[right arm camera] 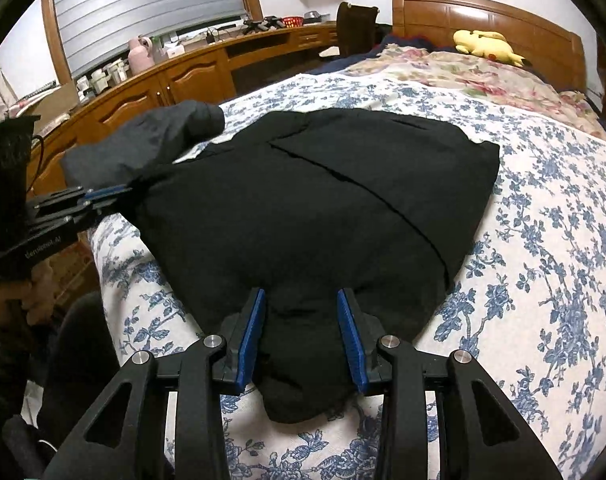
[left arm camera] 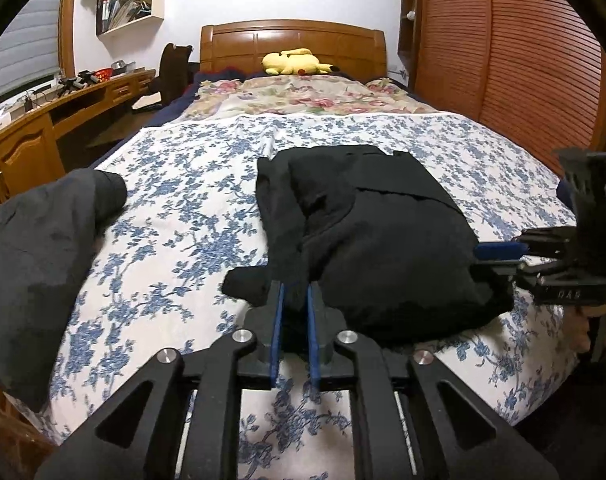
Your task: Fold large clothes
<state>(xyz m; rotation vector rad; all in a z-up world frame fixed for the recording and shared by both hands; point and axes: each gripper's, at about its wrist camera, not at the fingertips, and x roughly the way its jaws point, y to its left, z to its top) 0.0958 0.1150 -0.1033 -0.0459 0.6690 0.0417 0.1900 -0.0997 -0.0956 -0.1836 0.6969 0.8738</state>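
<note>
Only the right wrist view shows pink flasks.

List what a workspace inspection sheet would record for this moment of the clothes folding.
Surface: bed with blue-flowered sheet, a rose-patterned cover farther up.
Job's things: black garment, partly folded, lying at the near end of the bed.
Clutter: grey garment heaped at the bed's left edge; yellow plush toy by the headboard.
Grippers: left tongs nearly closed, pinching the black garment's near edge; right tongs wider, clamped on a thick bunch of it.
Cables: thin dark lead hanging near the desk.
Surroundings: wooden desk with small items, wall shelves, slatted wooden doors.
</note>
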